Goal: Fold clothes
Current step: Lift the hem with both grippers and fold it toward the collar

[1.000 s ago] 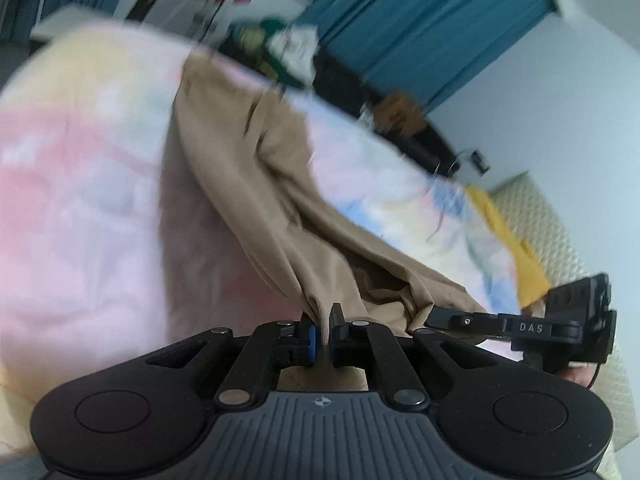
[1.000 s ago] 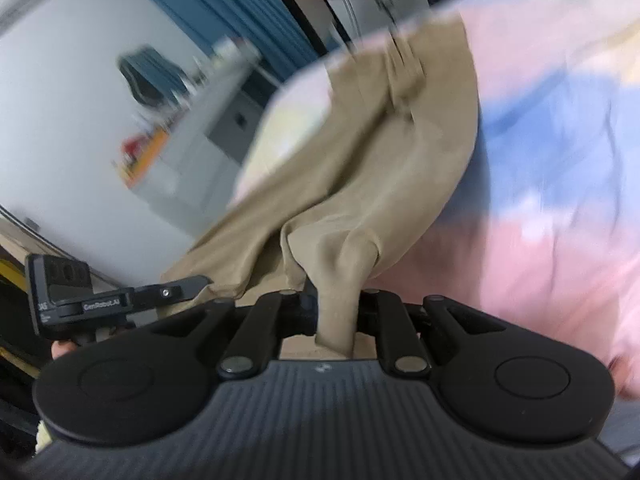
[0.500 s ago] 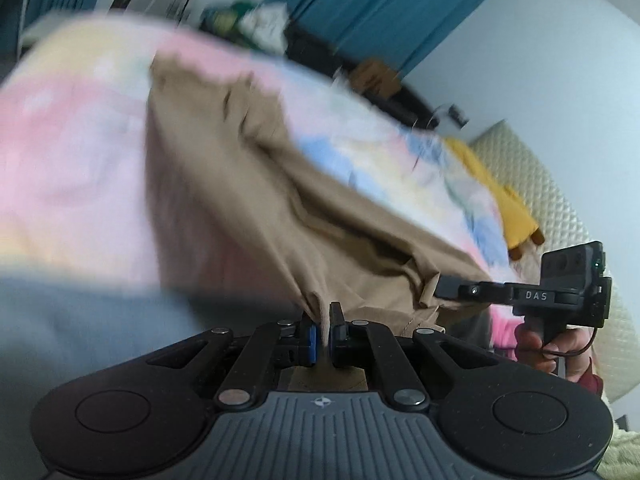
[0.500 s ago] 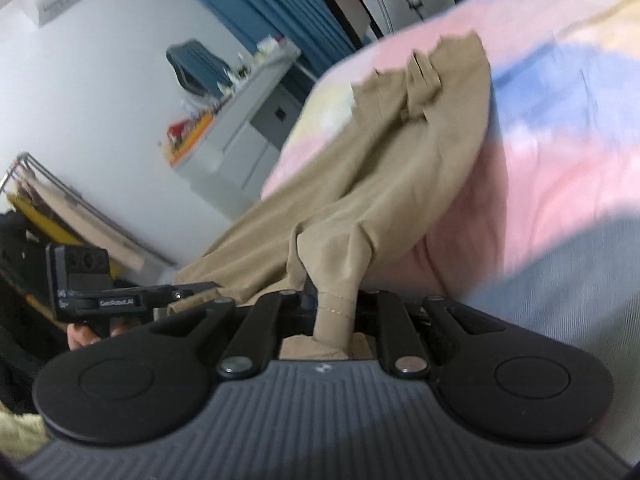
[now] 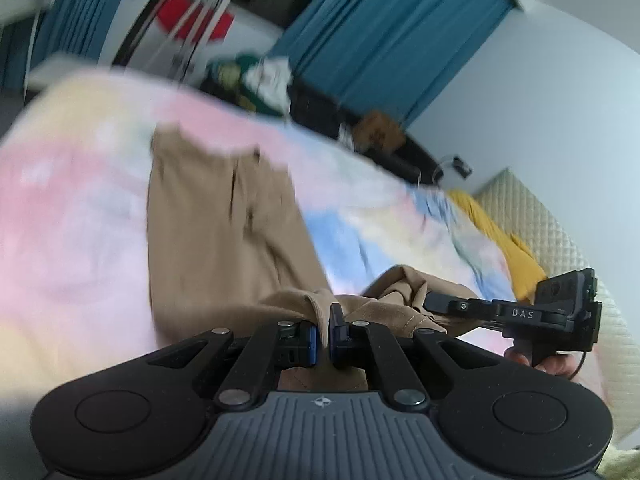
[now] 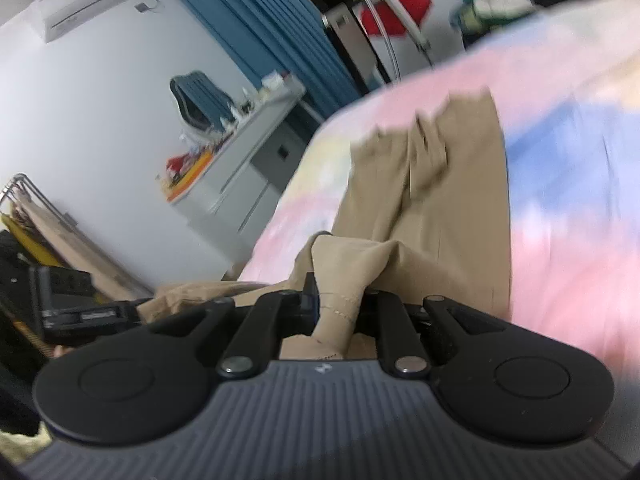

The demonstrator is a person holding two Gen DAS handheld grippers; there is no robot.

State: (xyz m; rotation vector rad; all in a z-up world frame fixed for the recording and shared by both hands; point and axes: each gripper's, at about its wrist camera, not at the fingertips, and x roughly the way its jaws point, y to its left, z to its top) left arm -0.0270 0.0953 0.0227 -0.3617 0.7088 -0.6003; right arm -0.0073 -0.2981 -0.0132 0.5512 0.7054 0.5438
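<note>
Your left tongs (image 5: 323, 330) and right tongs (image 6: 335, 308) each pinch a near edge of the tan trousers (image 5: 224, 236), which stretch away across the pastel bedspread (image 5: 72, 216). Since half a second ago, you've laid them flatter on it.

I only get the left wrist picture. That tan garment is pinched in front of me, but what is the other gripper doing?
Observer: The right gripper is shut on the tan garment too, with a bunched, stitched edge between its fingers.
Operator: Anything over on that side of the room?
Observer: A grey cabinet with clutter on top, against the white wall.
Operator: And above that?
Observer: A white air conditioner, high on the wall.
</note>
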